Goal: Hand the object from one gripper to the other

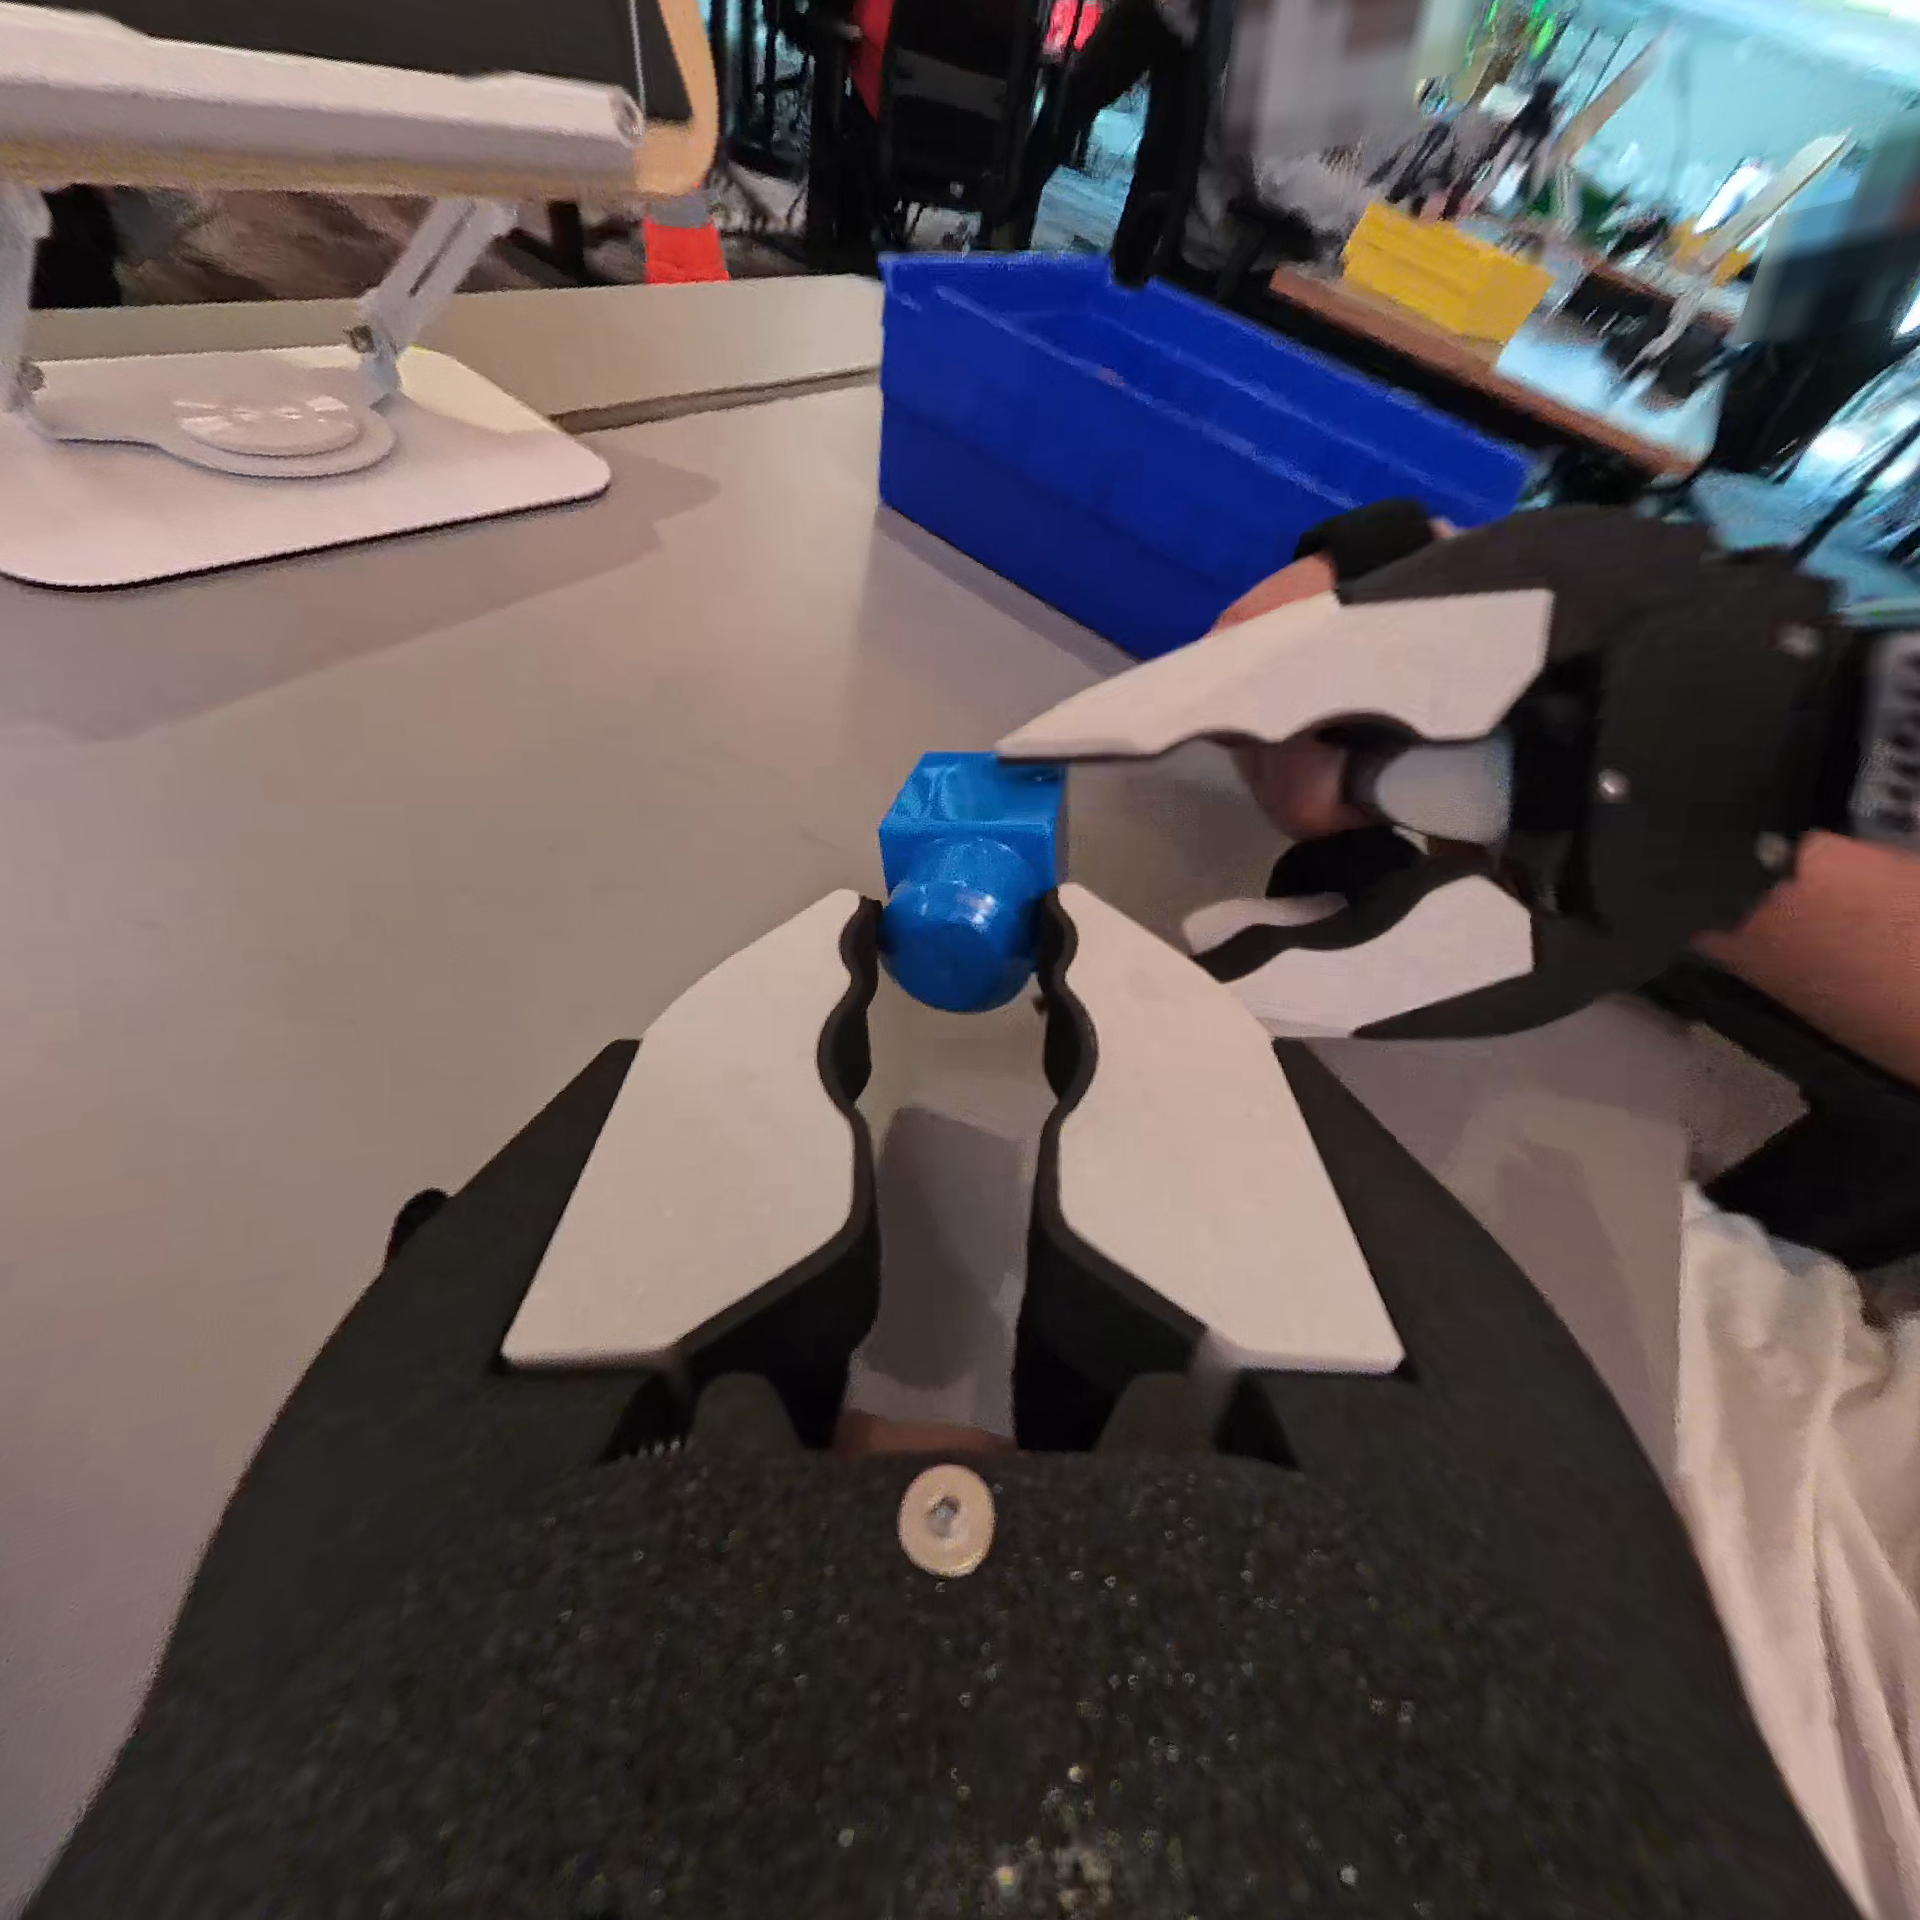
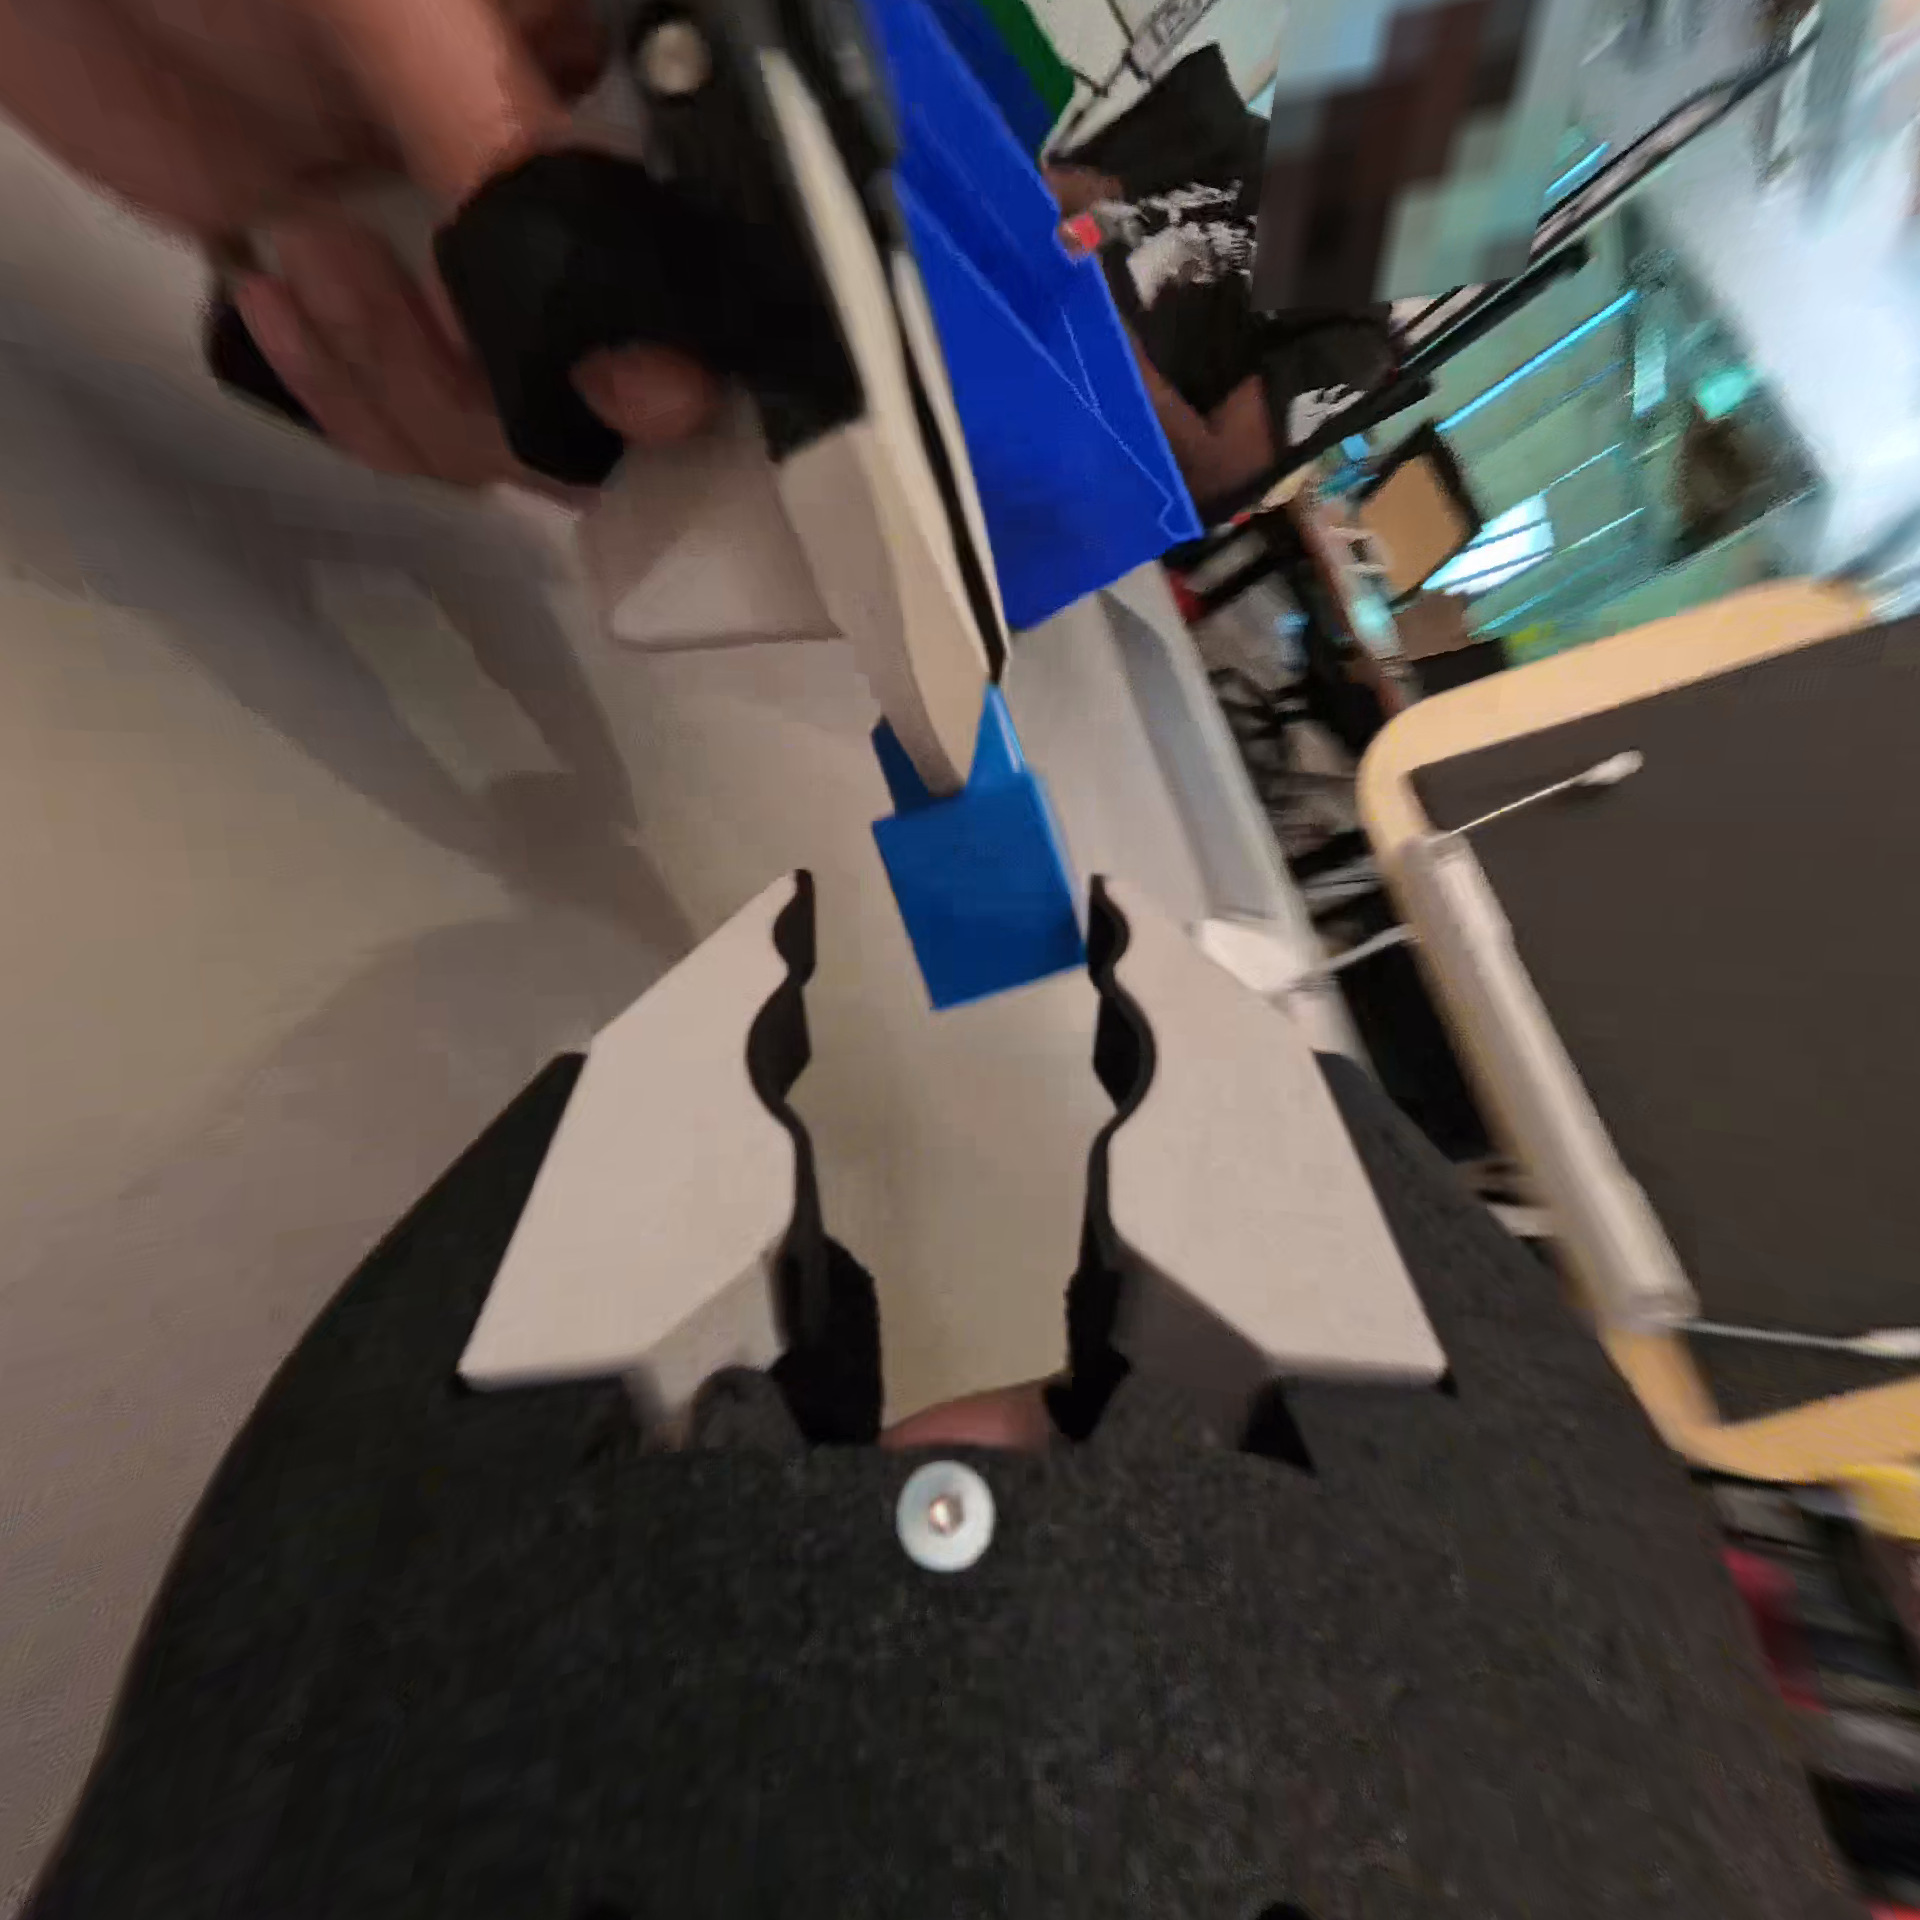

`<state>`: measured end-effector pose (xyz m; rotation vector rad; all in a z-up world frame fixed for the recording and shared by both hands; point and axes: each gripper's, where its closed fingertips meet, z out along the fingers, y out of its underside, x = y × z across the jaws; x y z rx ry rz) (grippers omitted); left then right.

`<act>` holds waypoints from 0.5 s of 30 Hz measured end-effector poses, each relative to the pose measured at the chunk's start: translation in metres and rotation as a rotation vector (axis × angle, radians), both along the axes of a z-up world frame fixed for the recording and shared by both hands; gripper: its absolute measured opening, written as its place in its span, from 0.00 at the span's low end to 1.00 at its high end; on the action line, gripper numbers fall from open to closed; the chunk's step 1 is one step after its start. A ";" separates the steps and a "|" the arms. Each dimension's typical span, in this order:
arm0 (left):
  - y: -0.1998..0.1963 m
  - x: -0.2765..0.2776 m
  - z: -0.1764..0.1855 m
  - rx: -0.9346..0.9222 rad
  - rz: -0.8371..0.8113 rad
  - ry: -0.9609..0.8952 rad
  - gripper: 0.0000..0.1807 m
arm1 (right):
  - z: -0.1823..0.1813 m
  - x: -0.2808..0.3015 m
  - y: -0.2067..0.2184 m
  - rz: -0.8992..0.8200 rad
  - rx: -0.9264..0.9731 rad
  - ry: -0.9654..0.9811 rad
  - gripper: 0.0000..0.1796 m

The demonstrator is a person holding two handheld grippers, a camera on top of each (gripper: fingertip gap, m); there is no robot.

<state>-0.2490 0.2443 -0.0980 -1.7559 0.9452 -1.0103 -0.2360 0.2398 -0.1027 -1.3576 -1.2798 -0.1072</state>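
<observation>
Two grippers meeting, left gripper (image 1: 958,940) jaws pinching blue object (image 1: 961,883), right gripper (image 2: 948,940) jaws spread around it

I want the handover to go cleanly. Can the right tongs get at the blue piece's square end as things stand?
Probably yes. The left tongs pinch only the round end of the blue piece, so the square end juts free. The right tongs are open around it, with nothing between.

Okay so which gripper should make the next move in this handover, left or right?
Probably the right. The left gripper already pinches the blue object by its rounded end, while the right gripper is open with its fingers flanking the square end.
</observation>
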 end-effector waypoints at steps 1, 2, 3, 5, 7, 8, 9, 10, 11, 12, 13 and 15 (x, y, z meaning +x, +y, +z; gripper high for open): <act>0.001 -0.004 0.007 -0.014 -0.017 -0.050 0.16 | 0.004 0.004 0.000 0.018 -0.101 0.108 0.32; 0.002 -0.008 0.016 -0.026 -0.035 -0.106 0.16 | 0.011 0.008 0.000 0.039 -0.202 0.231 0.31; 0.001 -0.011 0.024 -0.045 -0.069 -0.165 0.16 | 0.017 0.012 0.001 0.066 -0.324 0.368 0.31; -0.003 -0.016 0.035 -0.099 -0.143 -0.253 0.16 | 0.027 0.014 -0.007 0.191 -0.647 0.635 0.31; -0.006 -0.019 0.041 -0.125 -0.185 -0.306 0.16 | 0.041 0.014 -0.022 0.386 -0.973 0.855 0.32; -0.010 -0.018 0.042 -0.144 -0.212 -0.319 0.16 | 0.047 0.015 -0.025 0.455 -1.096 0.929 0.32; -0.012 -0.016 0.042 -0.153 -0.223 -0.321 0.16 | 0.051 0.015 -0.029 0.515 -1.184 0.964 0.32; -0.015 -0.014 0.041 -0.153 -0.236 -0.316 0.16 | 0.054 0.014 -0.033 0.567 -1.230 0.977 0.32; -0.018 -0.011 0.040 -0.153 -0.247 -0.305 0.16 | 0.054 0.012 -0.034 0.576 -1.241 0.982 0.32; -0.020 -0.008 0.038 -0.149 -0.247 -0.293 0.16 | 0.054 0.009 -0.036 0.583 -1.218 0.969 0.31; -0.021 -0.006 0.036 -0.146 -0.247 -0.280 0.16 | 0.053 0.005 -0.037 0.577 -1.186 0.945 0.30; -0.024 -0.003 0.033 -0.147 -0.252 -0.269 0.16 | 0.052 0.000 -0.038 0.563 -1.132 0.914 0.27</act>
